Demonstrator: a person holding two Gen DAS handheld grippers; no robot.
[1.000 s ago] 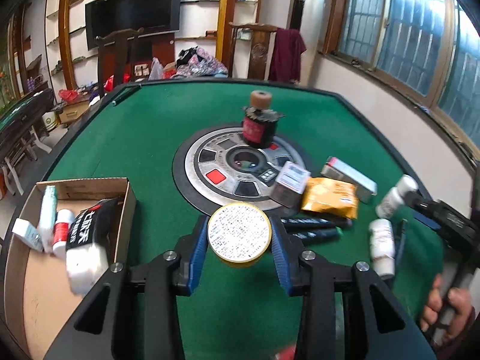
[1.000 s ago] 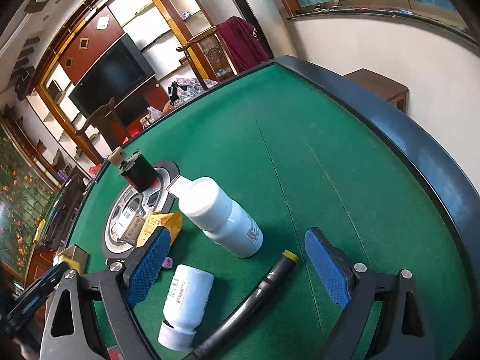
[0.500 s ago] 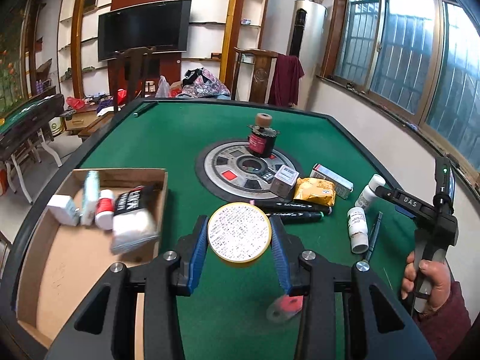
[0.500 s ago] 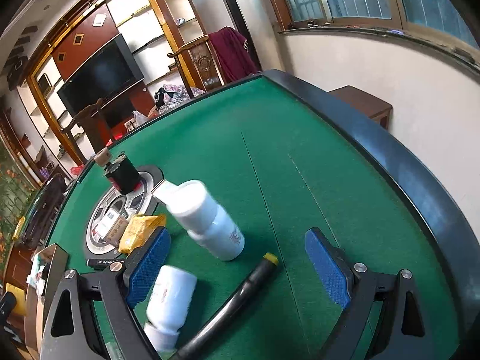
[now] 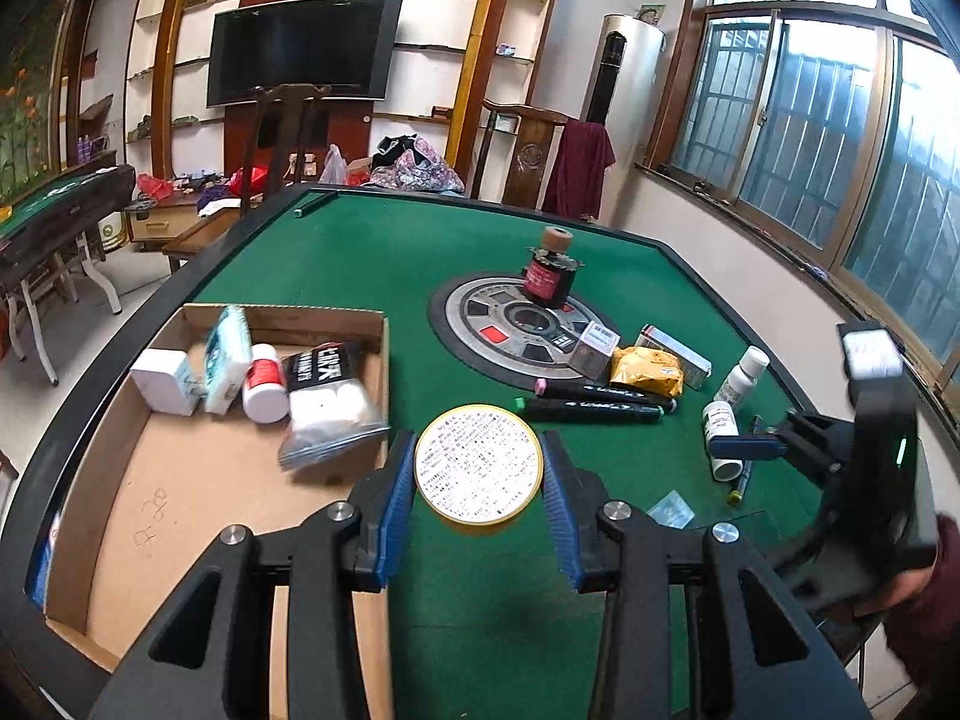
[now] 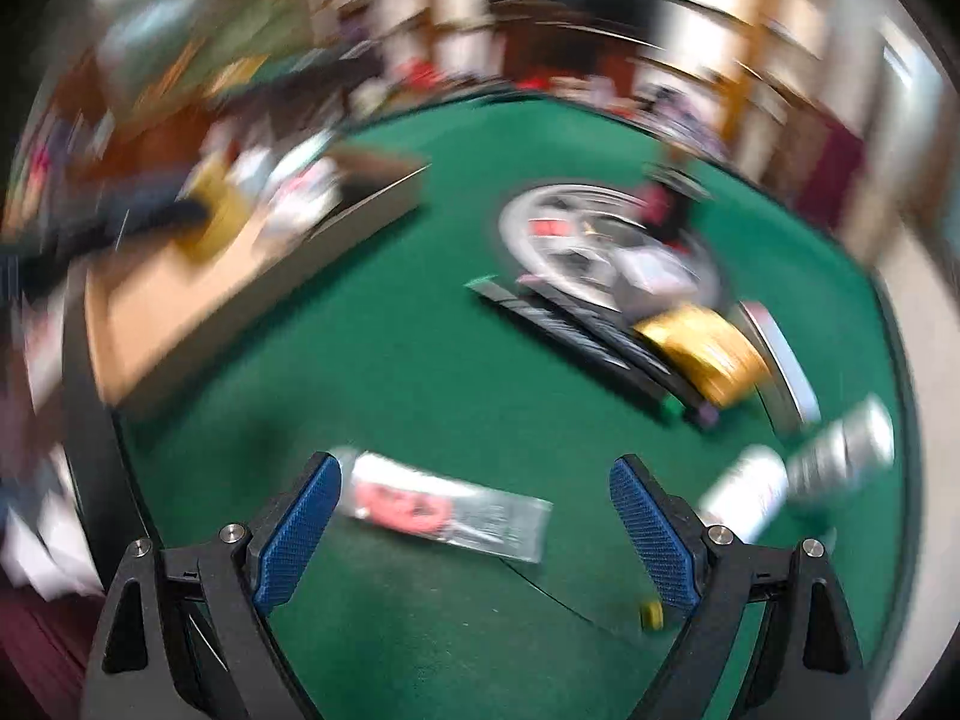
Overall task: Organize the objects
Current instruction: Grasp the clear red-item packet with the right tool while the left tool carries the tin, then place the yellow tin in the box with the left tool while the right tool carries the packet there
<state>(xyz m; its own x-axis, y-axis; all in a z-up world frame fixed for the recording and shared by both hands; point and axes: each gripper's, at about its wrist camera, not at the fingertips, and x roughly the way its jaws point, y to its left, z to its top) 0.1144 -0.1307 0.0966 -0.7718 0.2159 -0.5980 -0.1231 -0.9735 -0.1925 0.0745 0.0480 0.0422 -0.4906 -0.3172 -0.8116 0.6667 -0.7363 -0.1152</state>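
Yellow round tin (image 5: 478, 463) pinched between left gripper (image 5: 478, 474) pads, held above green felt table (image 5: 384, 264) beside cardboard box (image 5: 198, 480). Right gripper (image 6: 474, 531) spread wide, empty, over flat sachet (image 6: 447, 507); view badly motion-blurred.
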